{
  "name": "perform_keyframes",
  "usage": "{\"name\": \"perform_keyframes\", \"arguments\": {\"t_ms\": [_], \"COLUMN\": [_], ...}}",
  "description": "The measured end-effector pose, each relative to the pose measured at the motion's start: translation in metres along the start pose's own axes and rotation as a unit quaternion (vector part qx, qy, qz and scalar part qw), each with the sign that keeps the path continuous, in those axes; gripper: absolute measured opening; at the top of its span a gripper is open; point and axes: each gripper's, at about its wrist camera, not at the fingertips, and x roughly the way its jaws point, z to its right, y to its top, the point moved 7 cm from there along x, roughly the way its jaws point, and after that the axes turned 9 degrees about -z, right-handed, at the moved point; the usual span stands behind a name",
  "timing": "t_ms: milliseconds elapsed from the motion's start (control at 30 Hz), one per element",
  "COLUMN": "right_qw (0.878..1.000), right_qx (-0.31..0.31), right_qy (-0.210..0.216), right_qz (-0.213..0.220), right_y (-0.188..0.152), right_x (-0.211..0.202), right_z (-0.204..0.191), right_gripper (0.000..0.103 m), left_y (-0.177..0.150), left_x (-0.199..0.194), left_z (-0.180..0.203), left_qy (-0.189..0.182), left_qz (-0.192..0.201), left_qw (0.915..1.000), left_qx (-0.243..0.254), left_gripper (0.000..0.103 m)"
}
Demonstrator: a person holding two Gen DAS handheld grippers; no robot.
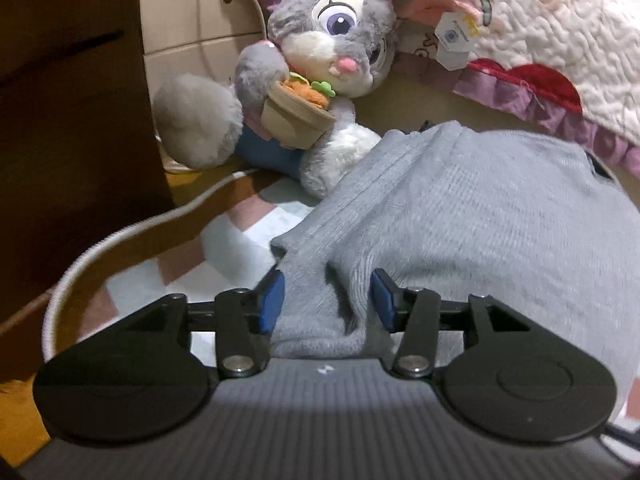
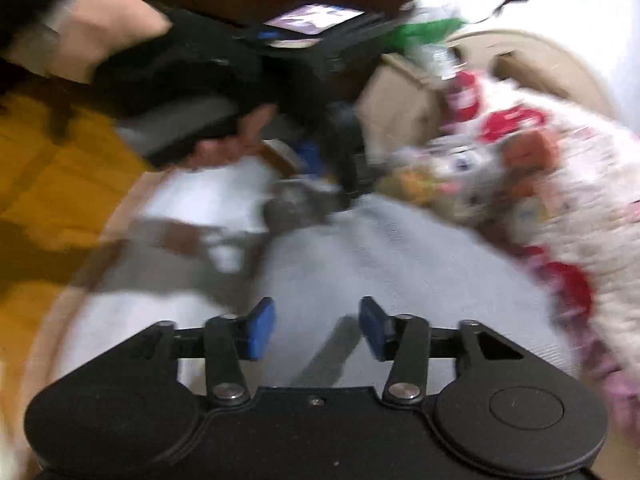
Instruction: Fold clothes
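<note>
A grey knit garment (image 1: 480,220) lies spread on a checked sheet (image 1: 224,240). My left gripper (image 1: 326,300) sits at its near corner with a bunched fold of the cloth loose between its blue pads (image 1: 272,300); the jaws stand apart and do not pinch it. In the blurred right wrist view the same grey garment (image 2: 400,260) lies below my right gripper (image 2: 318,328), which is open with nothing between its fingers. A person's black-gloved hand (image 2: 180,64) holds the other gripper at the garment's far left end.
A grey plush rabbit (image 1: 320,60) with a carrot pot sits beyond the garment. A white quilt (image 1: 540,40) with a red and purple trim lies along the right. A white cable (image 1: 120,236) curves beside dark wooden furniture (image 1: 68,120) at left.
</note>
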Motion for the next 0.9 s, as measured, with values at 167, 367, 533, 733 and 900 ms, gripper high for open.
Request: {"name": "perform_keyframes", "arguments": {"t_ms": [167, 367, 533, 733, 900], "right_qw": [0.994, 0.969, 0.959, 0.944, 0.931], "right_qx": [0.103, 0.243, 0.282, 0.327, 0.364], "right_qy": [0.027, 0.046, 0.030, 0.021, 0.010], "right_qz": [-0.014, -0.007, -0.024, -0.036, -0.039], "right_y": [-0.029, -0.063, -0.085, -0.099, -0.110], "right_x": [-0.025, -0.068, -0.095, -0.131, -0.159], "right_z": [0.008, 0.036, 0.044, 0.044, 0.041], "right_gripper": [0.069, 0.071, 0.071, 0.071, 0.072], "left_y": [-0.060, -0.116, -0.140, -0.165, -0.178], "left_x": [-0.053, -0.108, -0.147, -0.176, -0.198], "left_z": [0.022, 0.078, 0.113, 0.147, 0.161], "left_qy": [0.032, 0.048, 0.036, 0.025, 0.025], "left_qz": [0.003, -0.016, -0.005, -0.018, -0.016], "left_qw": [0.9991, 0.9986, 0.9990, 0.9973, 0.9957], "left_qx": [-0.028, 0.012, 0.027, 0.066, 0.088], "left_gripper": [0.068, 0.078, 0.088, 0.092, 0.096]}}
